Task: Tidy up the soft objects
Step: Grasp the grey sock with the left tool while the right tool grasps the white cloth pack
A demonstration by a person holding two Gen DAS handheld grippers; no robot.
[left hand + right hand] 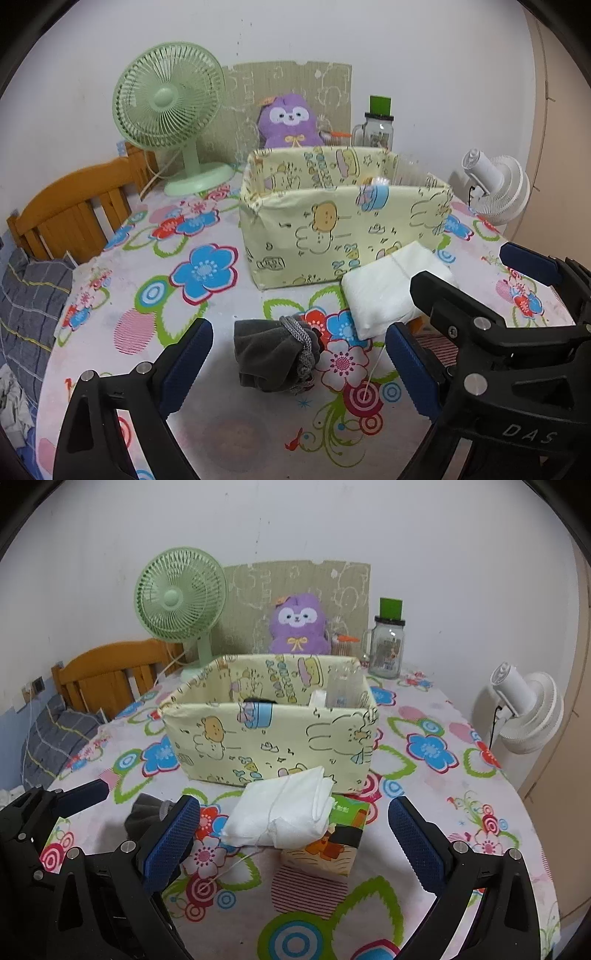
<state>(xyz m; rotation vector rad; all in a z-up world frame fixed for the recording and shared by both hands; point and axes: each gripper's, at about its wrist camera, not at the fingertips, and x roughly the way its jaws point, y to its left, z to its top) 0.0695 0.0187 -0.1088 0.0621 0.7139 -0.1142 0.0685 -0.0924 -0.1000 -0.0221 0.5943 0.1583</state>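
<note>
A grey drawstring pouch (273, 354) lies on the flowered tablecloth, between the wide-apart fingers of my left gripper (299, 365). The pads do not touch it, and the left gripper is open. A folded white cloth (288, 812) rests on a small colourful carton (328, 849), just ahead of my right gripper (293, 845), which is also open and holds nothing. The same white cloth (384, 291) shows in the left wrist view beside the right gripper (476, 273). Behind both stands a pale yellow cartoon-print fabric box (269, 738), open at the top. The pouch (144, 812) is partly hidden in the right wrist view.
A purple plush toy (299, 627), a green desk fan (181, 602) and a glass jar (386, 653) stand along the back wall. A white fan (528, 709) is at the right edge, a wooden chair (107, 675) at the left. A clear bottle (341, 690) sits inside the box.
</note>
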